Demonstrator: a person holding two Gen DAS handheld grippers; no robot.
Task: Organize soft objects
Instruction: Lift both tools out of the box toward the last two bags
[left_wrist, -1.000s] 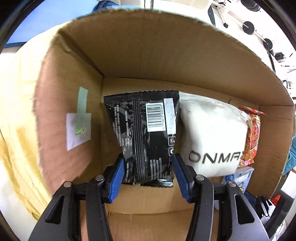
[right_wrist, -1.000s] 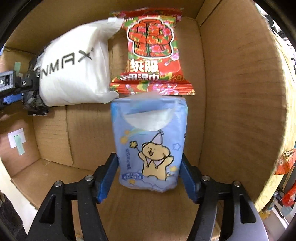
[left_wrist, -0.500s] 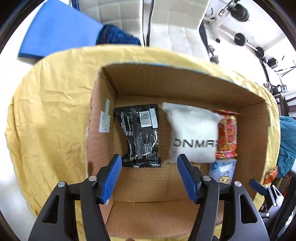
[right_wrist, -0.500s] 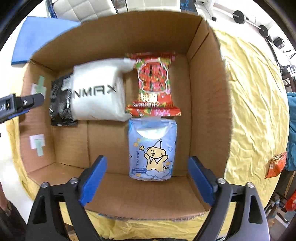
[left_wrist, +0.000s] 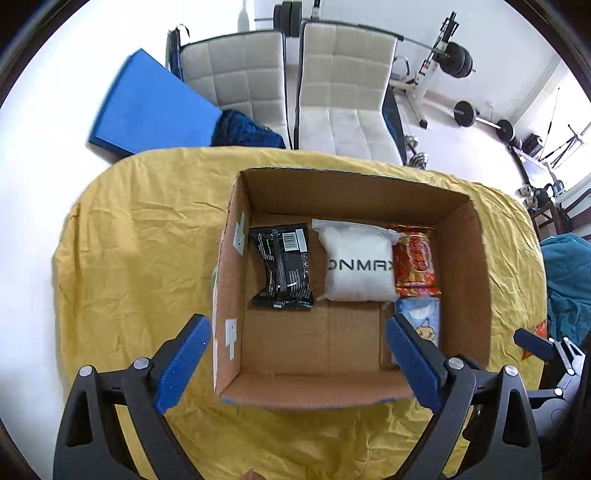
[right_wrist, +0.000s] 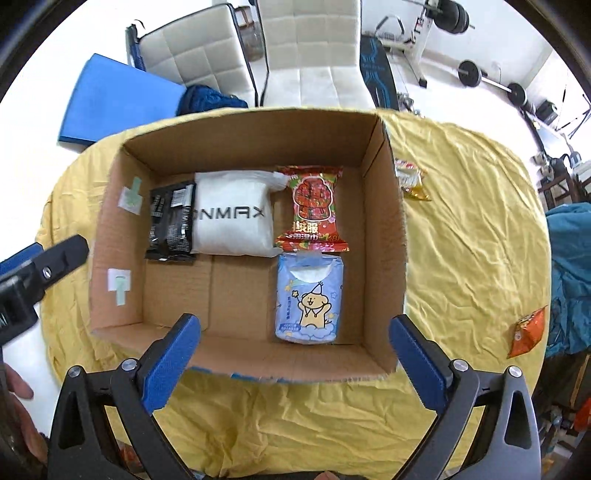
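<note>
An open cardboard box (left_wrist: 476, 280) (right_wrist: 388, 229) sits on a yellow cloth. Along its far side lie a black packet (left_wrist: 282, 266) (right_wrist: 170, 225), a white pouch (left_wrist: 358, 266) (right_wrist: 232, 218) and a red packet (left_wrist: 415, 266) (right_wrist: 314, 210). A blue tissue pack (left_wrist: 421, 317) (right_wrist: 310, 299) lies in front of the red one. My left gripper (left_wrist: 295, 328) hangs high above the box's near left part. Its jaws are opening and hold nothing. My right gripper (right_wrist: 293, 325) hovers above the near edge, jaws also opening, nothing between them.
The yellow cloth (right_wrist: 472, 236) covers a round table. On it, right of the box, lie a gold-red packet (right_wrist: 410, 177) and an orange packet (right_wrist: 528, 332). Two white chairs (left_wrist: 343, 92), a blue mat (left_wrist: 147, 110) and weights stand beyond. Teal fabric (right_wrist: 569, 258) is at right.
The left gripper let go of the black packet and the right gripper let go of the blue tissue pack. Both rose out of the box, jaws spreading wide.
</note>
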